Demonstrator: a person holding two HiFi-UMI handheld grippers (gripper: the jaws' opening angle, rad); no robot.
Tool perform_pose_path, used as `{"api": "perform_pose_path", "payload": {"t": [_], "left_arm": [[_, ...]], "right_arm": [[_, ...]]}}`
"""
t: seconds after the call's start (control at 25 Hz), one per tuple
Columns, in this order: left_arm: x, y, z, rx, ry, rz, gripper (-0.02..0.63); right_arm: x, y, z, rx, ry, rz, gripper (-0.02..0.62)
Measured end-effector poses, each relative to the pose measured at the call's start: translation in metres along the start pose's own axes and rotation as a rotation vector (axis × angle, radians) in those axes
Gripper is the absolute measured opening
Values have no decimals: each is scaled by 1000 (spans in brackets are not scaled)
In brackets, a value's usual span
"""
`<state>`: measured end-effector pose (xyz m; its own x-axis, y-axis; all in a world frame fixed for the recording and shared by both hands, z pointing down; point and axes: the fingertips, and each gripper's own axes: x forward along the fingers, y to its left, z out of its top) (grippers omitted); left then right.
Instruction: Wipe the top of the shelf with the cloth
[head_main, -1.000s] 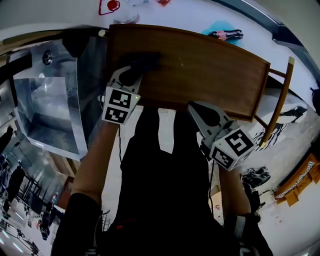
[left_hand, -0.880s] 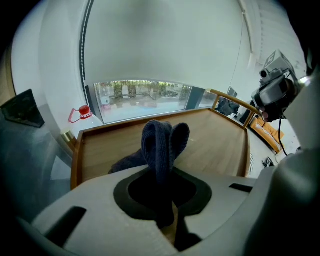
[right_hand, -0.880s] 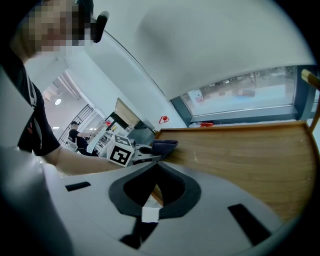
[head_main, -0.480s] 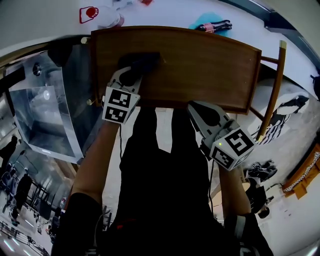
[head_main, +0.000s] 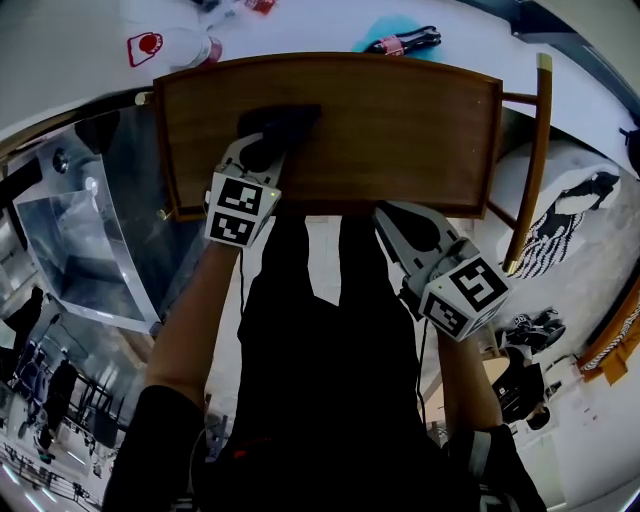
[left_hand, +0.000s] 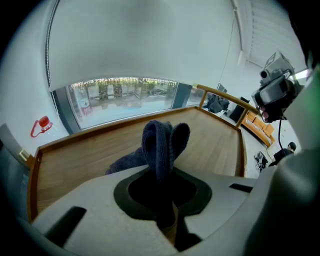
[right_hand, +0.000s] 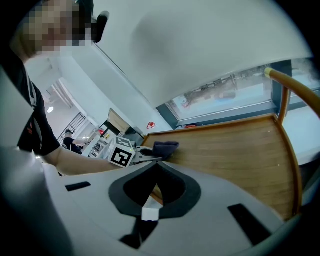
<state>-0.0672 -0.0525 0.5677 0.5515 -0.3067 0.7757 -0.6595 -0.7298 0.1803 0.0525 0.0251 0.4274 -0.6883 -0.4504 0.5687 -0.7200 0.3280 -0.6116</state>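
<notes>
Wiping in hand: left tongs (head_main: 262, 150) clamp cloth (head_main: 282, 124) on shelf top (head_main: 400, 130), left end. Right tongs (head_main: 405, 225) pressed together, empty. Next: sweep cloth rightward.

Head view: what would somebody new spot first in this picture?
The big brown wooden shelf top fills the upper middle. On its left part a dark blue cloth is pinched in the left gripper. The right gripper, shut and empty, hangs by the shelf's near edge.
</notes>
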Motion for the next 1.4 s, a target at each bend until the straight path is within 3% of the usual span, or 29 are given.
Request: {"api": "perform_pose_path", "payload": {"t": [1.4], "left_arm": [[101, -138, 86, 149, 20, -212, 54]], "right_arm": [[-89, -81, -3, 126, -122, -69, 5]]}}
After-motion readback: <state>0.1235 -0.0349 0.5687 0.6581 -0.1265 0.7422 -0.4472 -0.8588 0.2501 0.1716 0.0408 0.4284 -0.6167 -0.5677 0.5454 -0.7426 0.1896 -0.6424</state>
